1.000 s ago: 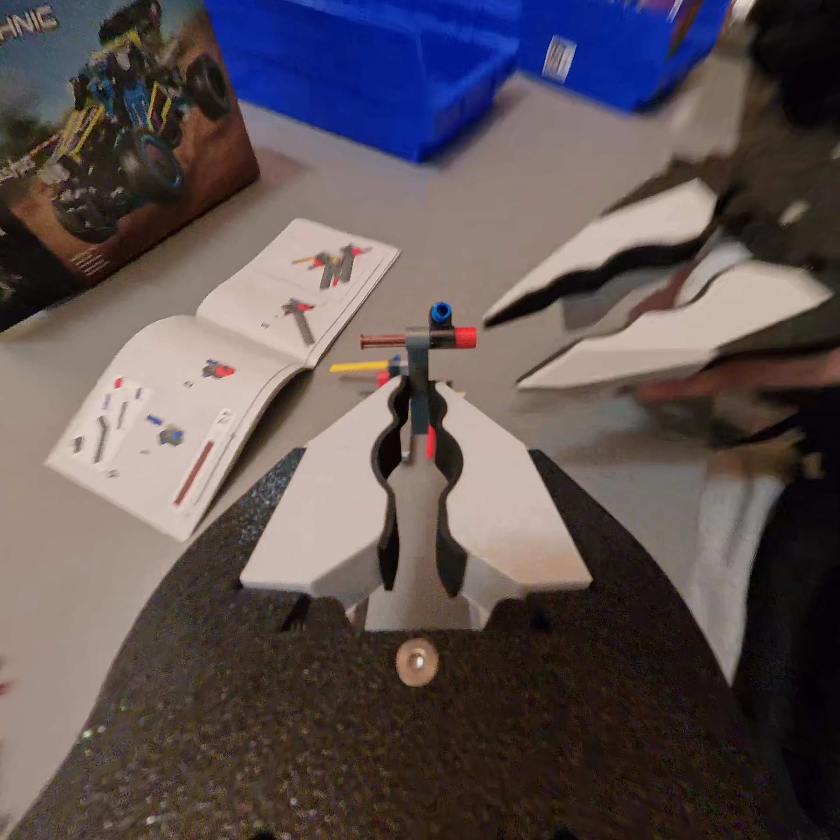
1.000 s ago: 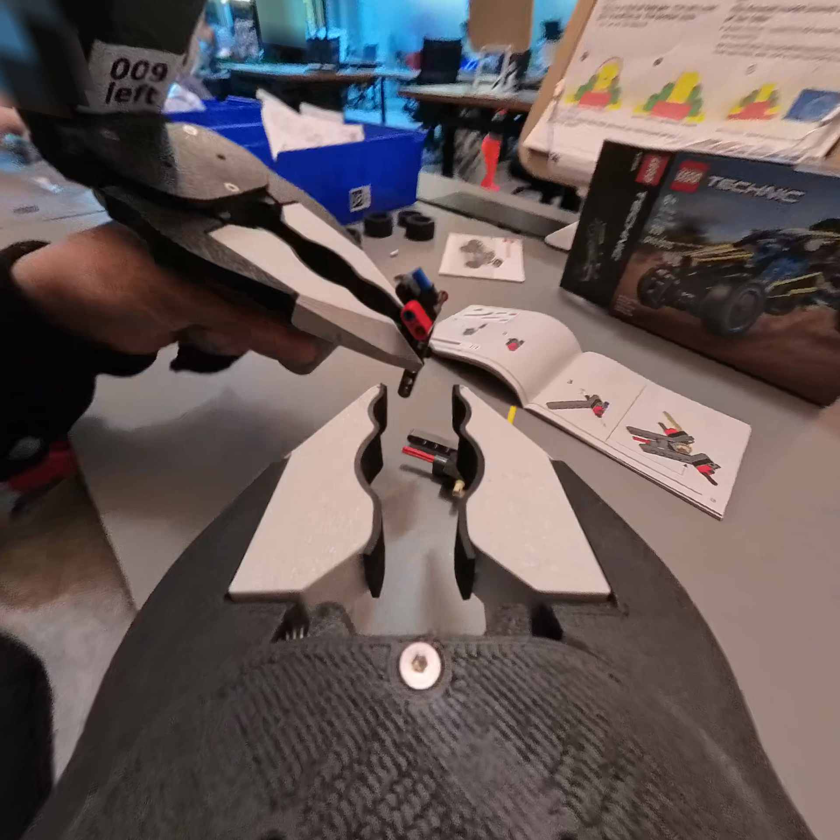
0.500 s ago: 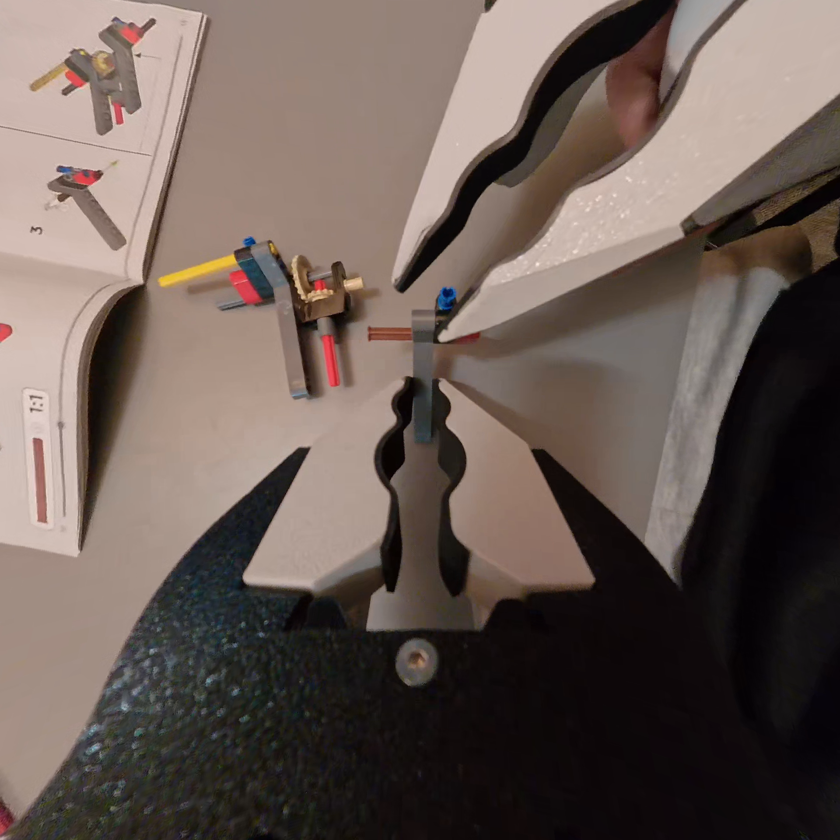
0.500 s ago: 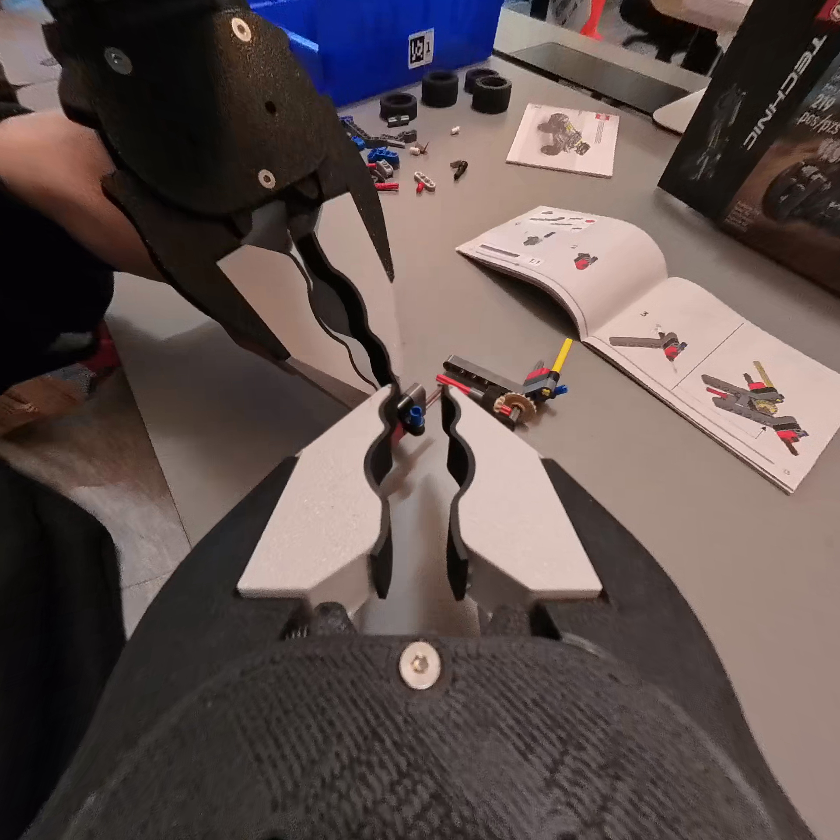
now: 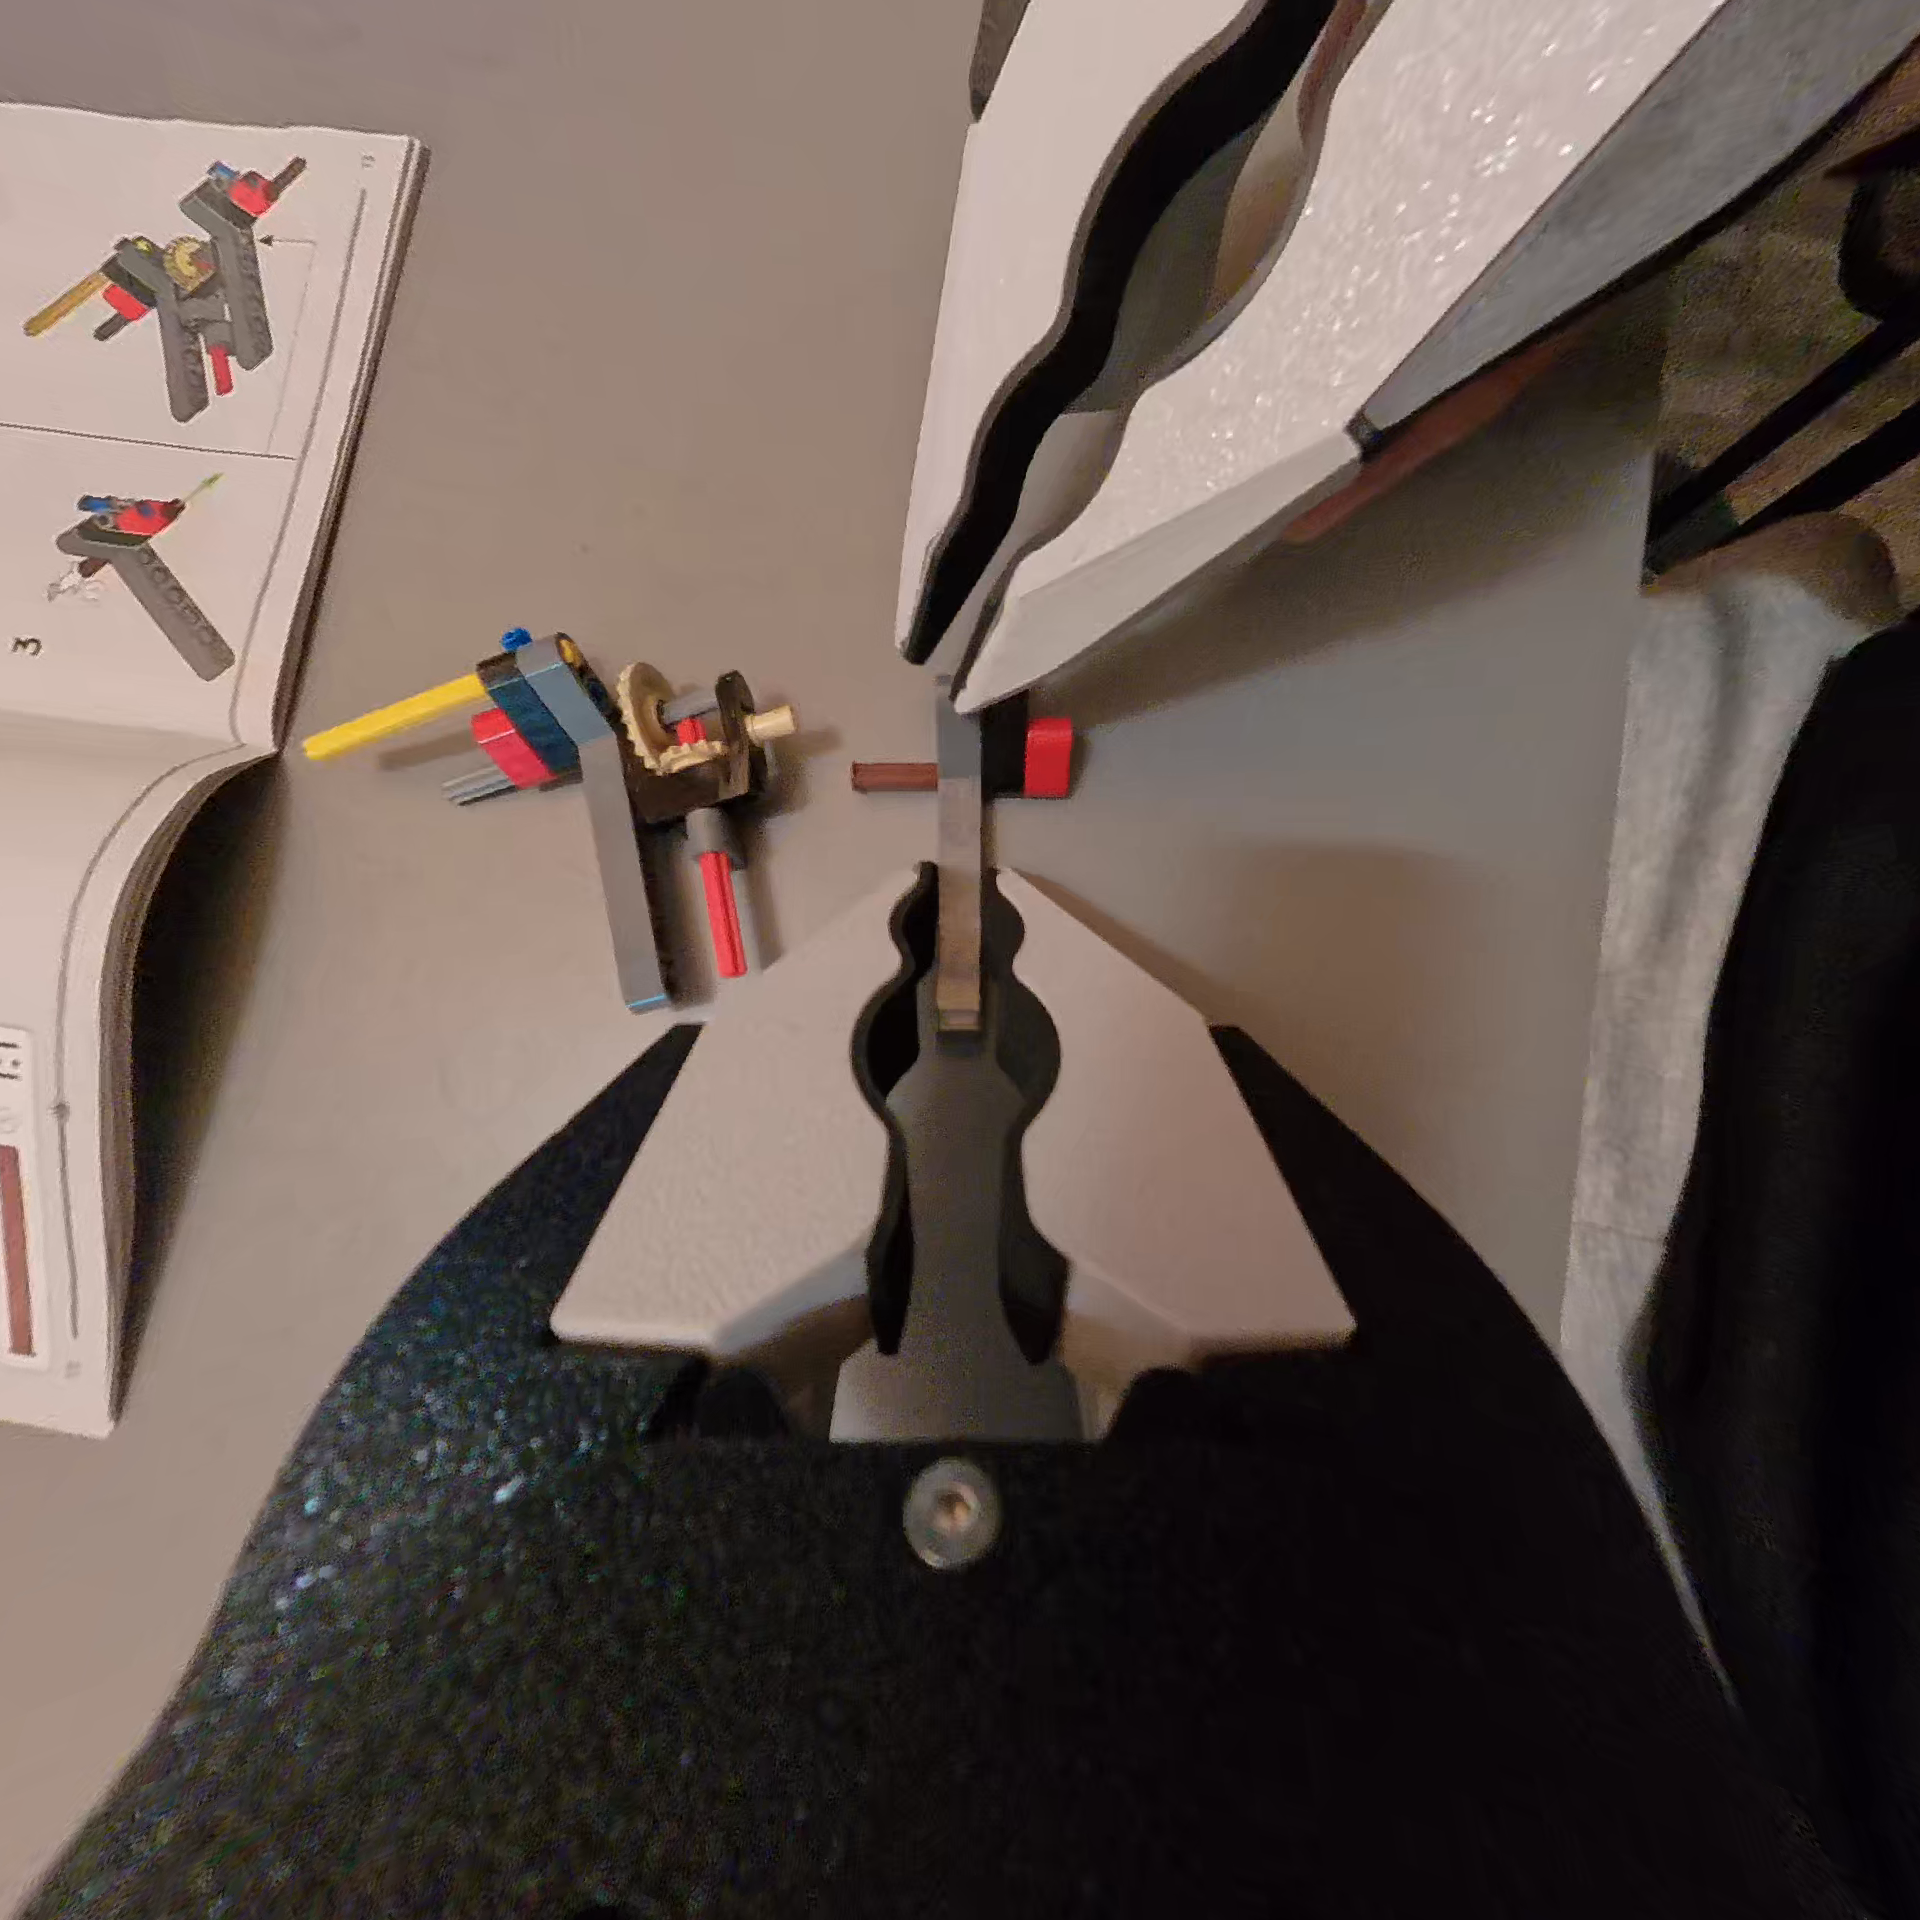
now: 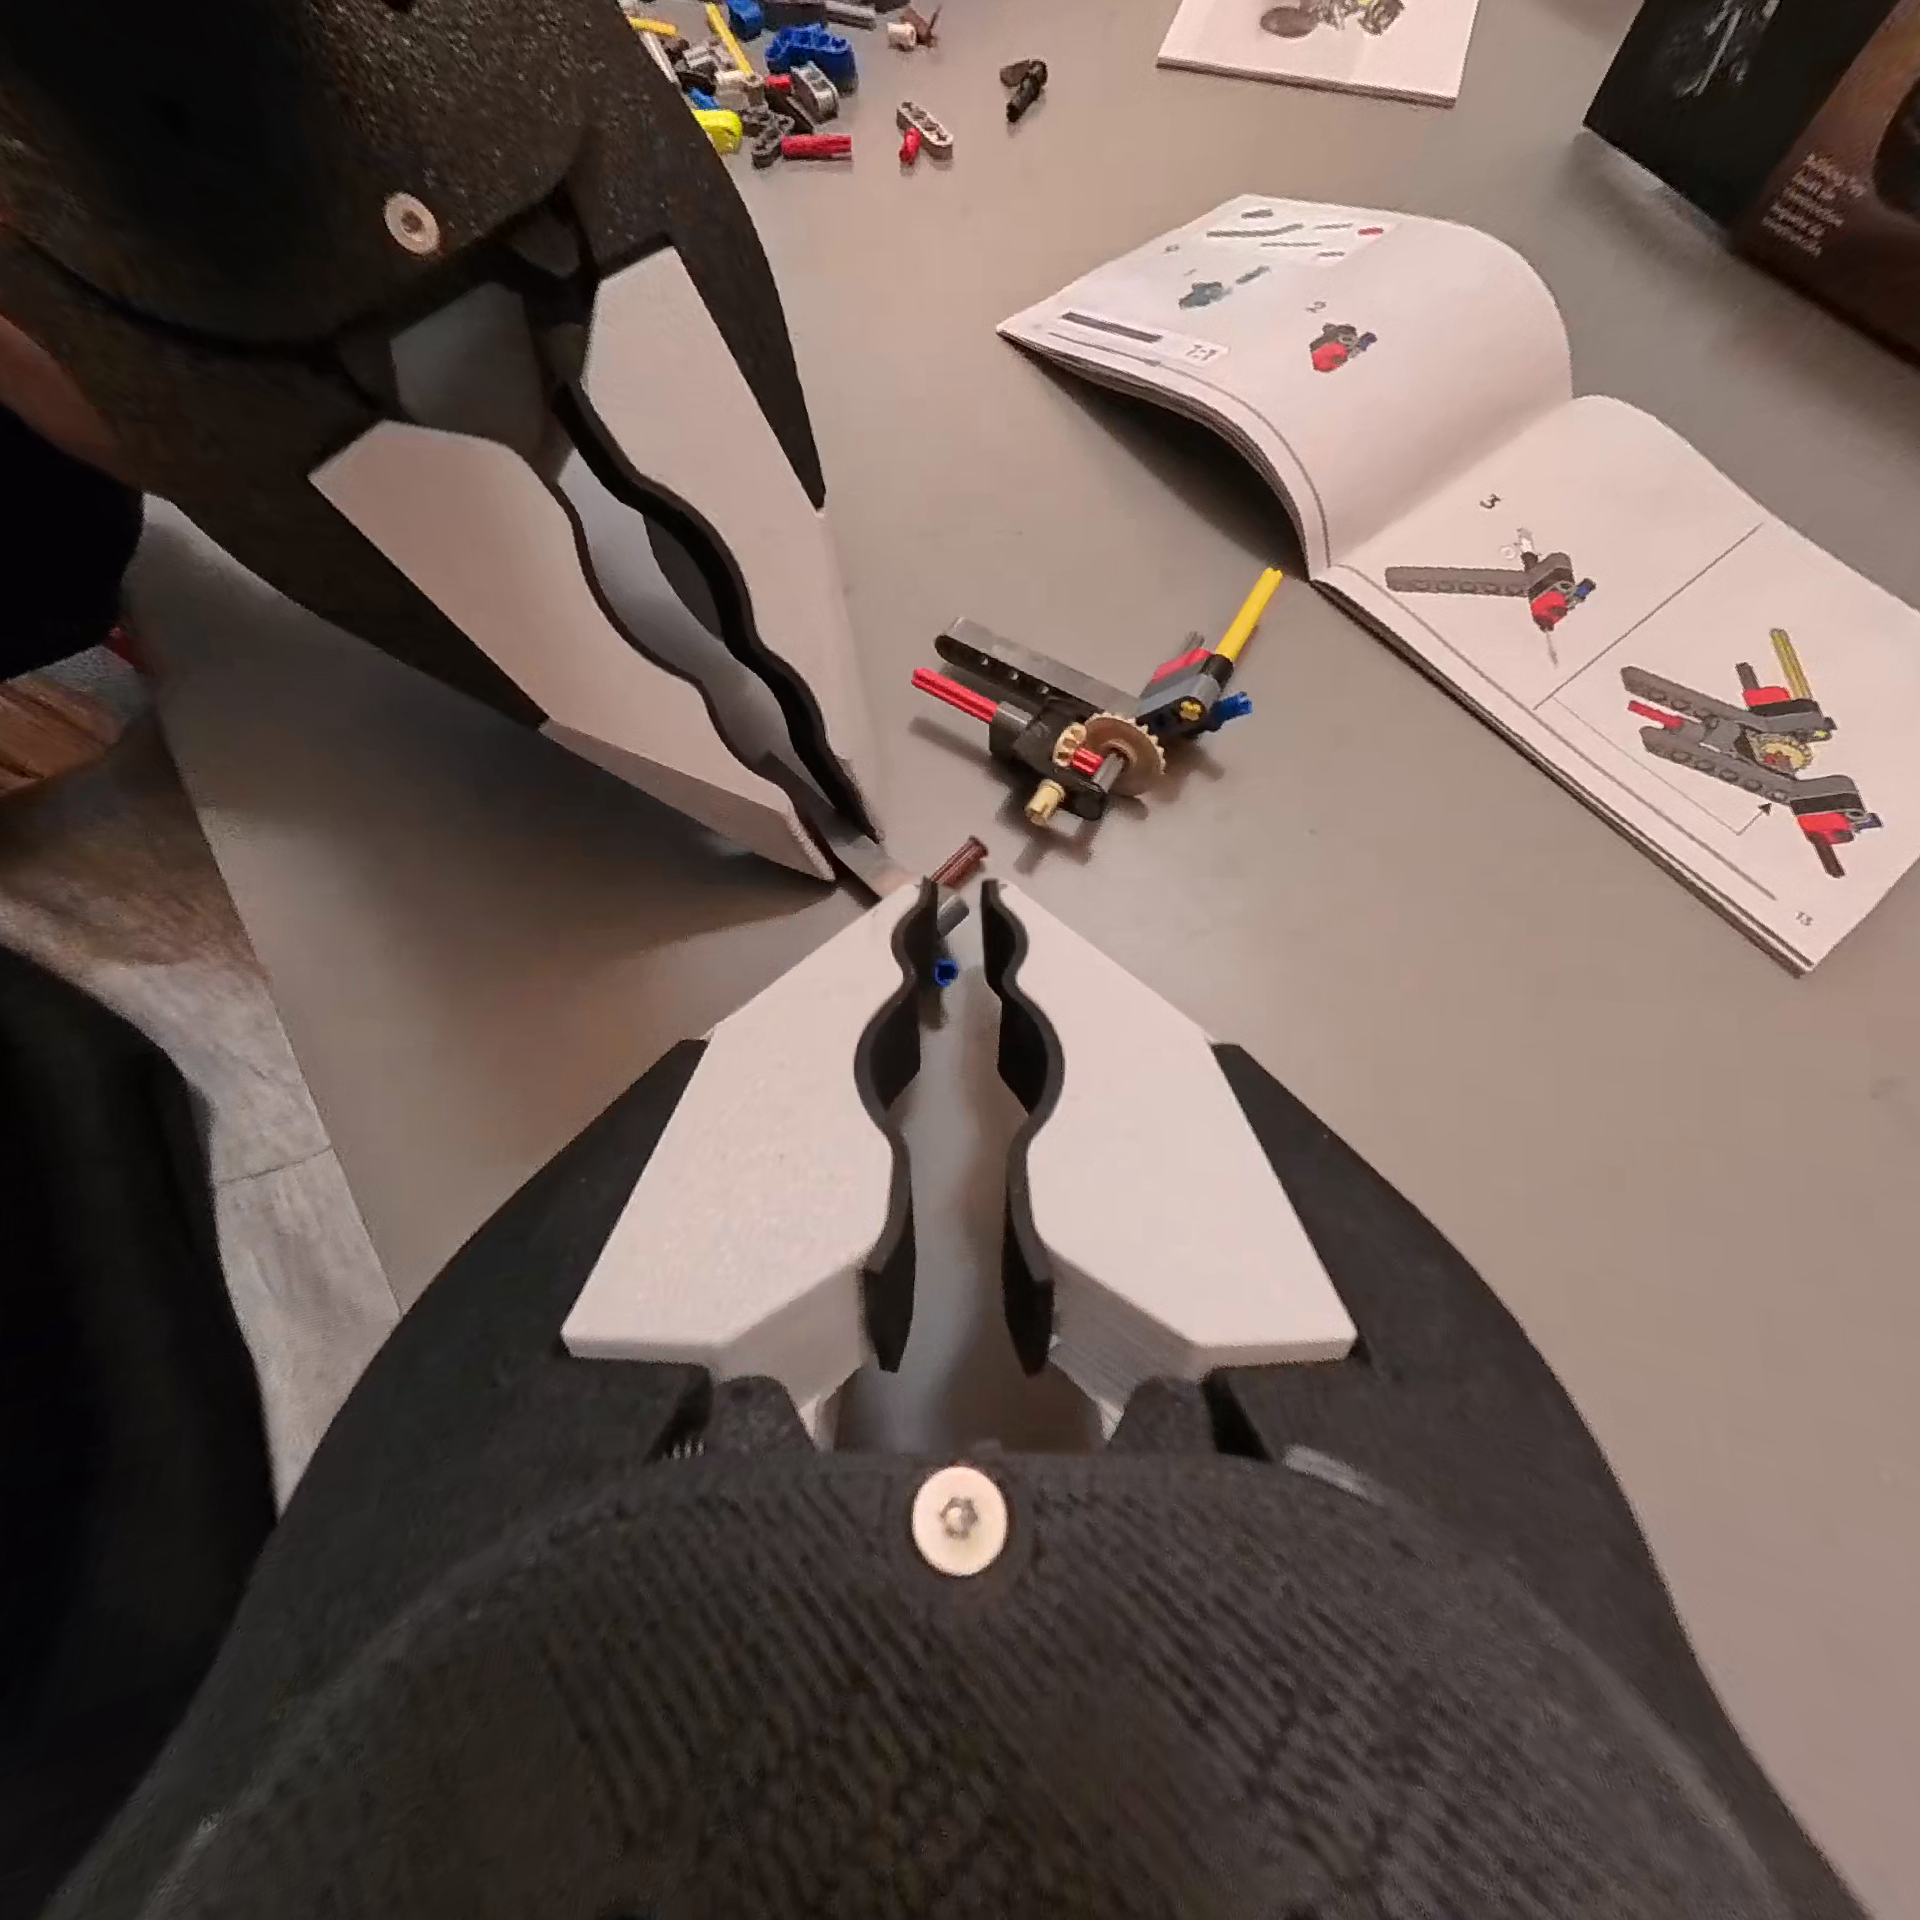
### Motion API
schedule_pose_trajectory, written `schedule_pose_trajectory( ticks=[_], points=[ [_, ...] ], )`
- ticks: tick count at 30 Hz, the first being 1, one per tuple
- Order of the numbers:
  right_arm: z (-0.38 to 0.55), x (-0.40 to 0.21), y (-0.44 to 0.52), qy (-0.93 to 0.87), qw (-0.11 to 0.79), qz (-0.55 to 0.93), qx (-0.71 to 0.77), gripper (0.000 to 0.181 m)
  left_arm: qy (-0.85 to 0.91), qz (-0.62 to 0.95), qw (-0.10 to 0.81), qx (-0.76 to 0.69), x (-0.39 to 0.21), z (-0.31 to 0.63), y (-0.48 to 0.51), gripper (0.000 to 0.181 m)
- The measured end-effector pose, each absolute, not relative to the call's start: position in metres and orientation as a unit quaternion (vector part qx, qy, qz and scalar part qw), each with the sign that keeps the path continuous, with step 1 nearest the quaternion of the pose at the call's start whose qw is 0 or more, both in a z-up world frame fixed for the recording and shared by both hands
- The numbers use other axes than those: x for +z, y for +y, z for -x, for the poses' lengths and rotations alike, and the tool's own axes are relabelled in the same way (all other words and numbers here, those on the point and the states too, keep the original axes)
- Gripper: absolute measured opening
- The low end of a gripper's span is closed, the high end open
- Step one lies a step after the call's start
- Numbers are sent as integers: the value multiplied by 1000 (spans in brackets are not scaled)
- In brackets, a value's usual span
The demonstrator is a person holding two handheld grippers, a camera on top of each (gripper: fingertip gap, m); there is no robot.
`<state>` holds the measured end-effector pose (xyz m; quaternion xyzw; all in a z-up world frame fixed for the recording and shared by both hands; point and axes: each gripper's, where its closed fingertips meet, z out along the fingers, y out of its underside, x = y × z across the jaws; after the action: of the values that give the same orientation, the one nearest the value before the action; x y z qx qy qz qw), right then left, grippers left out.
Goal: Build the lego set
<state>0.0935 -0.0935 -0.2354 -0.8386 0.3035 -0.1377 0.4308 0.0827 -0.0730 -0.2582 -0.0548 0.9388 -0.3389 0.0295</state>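
Observation:
My left gripper (image 5: 958, 883) is shut on the lower end of a grey beam (image 5: 956, 790), held upright over the grey table. The beam carries a brown axle (image 5: 894, 774) on the left and a red piece (image 5: 1047, 756) on the right. My right gripper (image 6: 951, 894) meets it from the top right in the left wrist view (image 5: 940, 681). Its fingers are narrowed onto the beam's top end, with a blue pin (image 6: 943, 971) between them. The left gripper (image 6: 857, 847) shows tip to tip with it. A larger built piece (image 5: 644, 769) with a tan gear and a yellow axle lies on the table (image 6: 1081, 727).
An open instruction booklet (image 5: 156, 416) lies left of the built piece; it also shows in the right wrist view (image 6: 1455, 468). Loose parts (image 6: 790, 83), a second booklet (image 6: 1320, 42) and the set's box (image 6: 1787, 156) lie farther back. The table edge (image 5: 1600, 935) runs close on the right. Left and right tips are no more than a few centimetres apart.
The grippers have come together tip to tip, low over the table. The right gripper's fingers have narrowed from open onto the top of the beam held by the left.

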Motion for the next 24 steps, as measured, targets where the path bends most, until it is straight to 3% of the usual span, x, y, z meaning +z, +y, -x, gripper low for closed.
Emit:
schedule_pose_trajectory(
  ticks=[13, 24],
  points=[
    [-134, -222, -115, 229, 506, 830, -59, 38, 920, 64, 32, -385, -245, -81, -70, 18],
    [-153, -237, -94, 54, 466, 882, -44, 69, 907, 82, -15, -414, -245, -74, -49, 25]
  ],
)
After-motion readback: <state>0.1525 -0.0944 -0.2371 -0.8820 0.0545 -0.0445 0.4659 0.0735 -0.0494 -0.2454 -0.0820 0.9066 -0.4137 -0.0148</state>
